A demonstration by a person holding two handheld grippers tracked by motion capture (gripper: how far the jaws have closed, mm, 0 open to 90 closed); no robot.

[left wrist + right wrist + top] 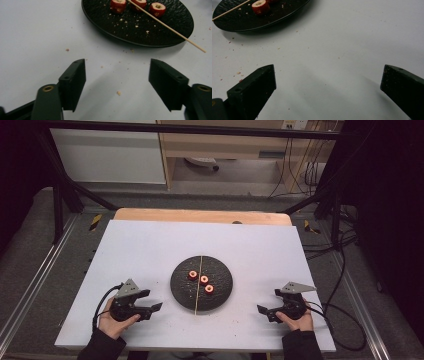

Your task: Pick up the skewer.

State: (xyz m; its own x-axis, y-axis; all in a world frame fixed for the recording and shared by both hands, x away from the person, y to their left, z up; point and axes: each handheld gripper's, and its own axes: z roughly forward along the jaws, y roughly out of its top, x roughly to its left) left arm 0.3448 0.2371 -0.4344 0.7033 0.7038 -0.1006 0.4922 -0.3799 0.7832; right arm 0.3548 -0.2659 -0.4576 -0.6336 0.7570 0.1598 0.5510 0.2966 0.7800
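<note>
A round black plate [220, 292] lies mid-table with three red cored fruit pieces [204, 279] on it. A thin wooden skewer [198, 290] rests across the plate from far rim to near rim. My left gripper [152, 302] sits low on the table left of the plate, open and empty, held by a hand. My right gripper [266, 304] rests right of the plate, open and empty. The left gripper view has the plate [120, 27], fruit pieces [118, 5] and skewer [170, 27] ahead of its gripper [117, 75]. In the right gripper view the plate [242, 21] and one fruit piece [260, 6] lie ahead left of that gripper [328, 82].
The white tabletop [150, 245] carries scattered crumbs [119, 93] near the plate. A wooden board edge [200, 215] lies along the far side. Black frame bars and cables [345, 270] border the table.
</note>
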